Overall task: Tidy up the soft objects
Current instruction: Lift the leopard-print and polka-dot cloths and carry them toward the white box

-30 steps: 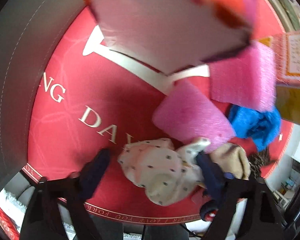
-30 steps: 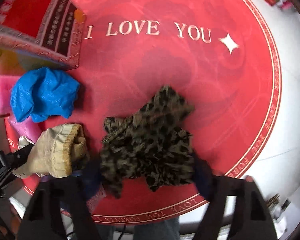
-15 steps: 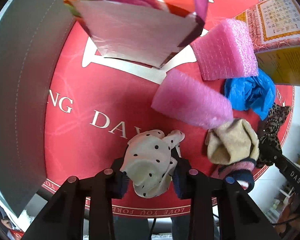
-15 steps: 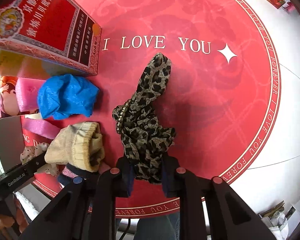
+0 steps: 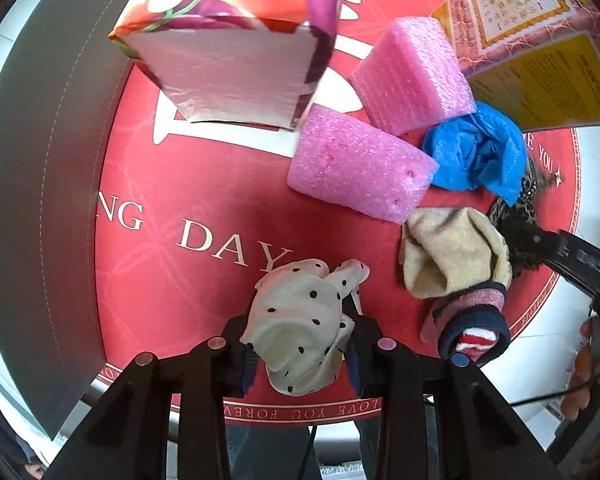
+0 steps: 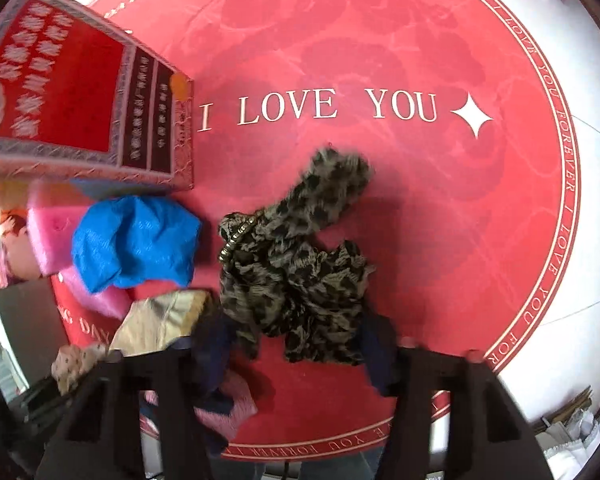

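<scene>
The polka-dot cloth (image 5: 300, 328) sits pinched between the left gripper (image 5: 300, 354) fingers, at six o'clock on the red mat (image 5: 204, 184). The right gripper (image 6: 296, 356) stands wide apart, the leopard scarf (image 6: 296, 280) lying loose between its fingers (nothing held). Lift the cloth straight up before carrying. The pink foam block (image 5: 360, 168) crowds two o'clock; bare mat lies toward ten.

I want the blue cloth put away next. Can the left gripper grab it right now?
Probably not yet. The left gripper is shut on the polka-dot cloth, so it is full. The blue cloth lies uncovered beyond the pink foam block.
</scene>
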### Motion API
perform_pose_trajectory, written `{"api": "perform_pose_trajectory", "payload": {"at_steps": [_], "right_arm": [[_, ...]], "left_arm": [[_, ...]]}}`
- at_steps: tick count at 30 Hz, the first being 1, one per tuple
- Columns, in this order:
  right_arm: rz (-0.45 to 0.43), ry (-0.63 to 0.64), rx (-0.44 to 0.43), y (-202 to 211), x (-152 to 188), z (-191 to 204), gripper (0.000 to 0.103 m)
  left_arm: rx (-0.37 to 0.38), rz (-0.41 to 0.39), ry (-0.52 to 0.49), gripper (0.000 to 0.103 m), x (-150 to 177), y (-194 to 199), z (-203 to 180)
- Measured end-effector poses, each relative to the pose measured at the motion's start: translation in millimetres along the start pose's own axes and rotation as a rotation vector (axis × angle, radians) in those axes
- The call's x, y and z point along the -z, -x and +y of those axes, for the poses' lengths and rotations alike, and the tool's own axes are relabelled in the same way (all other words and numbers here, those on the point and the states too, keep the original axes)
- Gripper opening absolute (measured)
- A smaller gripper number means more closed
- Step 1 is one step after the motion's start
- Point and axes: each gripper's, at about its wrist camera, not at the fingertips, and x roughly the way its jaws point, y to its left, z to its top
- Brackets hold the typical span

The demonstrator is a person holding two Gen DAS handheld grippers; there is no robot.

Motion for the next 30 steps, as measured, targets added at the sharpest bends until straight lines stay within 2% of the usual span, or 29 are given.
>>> {"api": "perform_pose_trajectory", "payload": {"at_steps": [2, 5, 12, 15, 21, 24, 30], "right_arm": [[-0.006, 0.024, 0.017, 2, -3, 6, 0.020], [-0.016, 0.072, 0.011, 18, -7, 15, 0.016], [-0.052, 0.068, -0.027, 52, 7, 17, 0.015], [-0.079, 0.047, -0.047, 79, 11, 10, 0.015], [-0.165, 0.042, -0.086, 131, -1, 0, 0.015], [-0.215, 0.073, -0.109, 163, -6, 14, 0.015], [-0.264, 0.139, -0.118, 194, -14, 56, 0.015]], "left_arm": [[-0.003, -0.001, -0.010, 0.036, -2, 0, -8], [-0.008, -0.011, -0.031, 0.036, -1, 8, -14], [-0.006, -0.068, -0.090, 0.036, 6, 48, -27], [-0.010, -0.096, -0.110, 0.036, 7, 62, -33], [-0.011, -0.180, -0.113, 0.036, -3, 111, -41], [-0.017, -0.223, -0.116, 0.036, -16, 139, -41], [-0.044, -0.277, -0.086, 0.036, -34, 177, -35]]}}
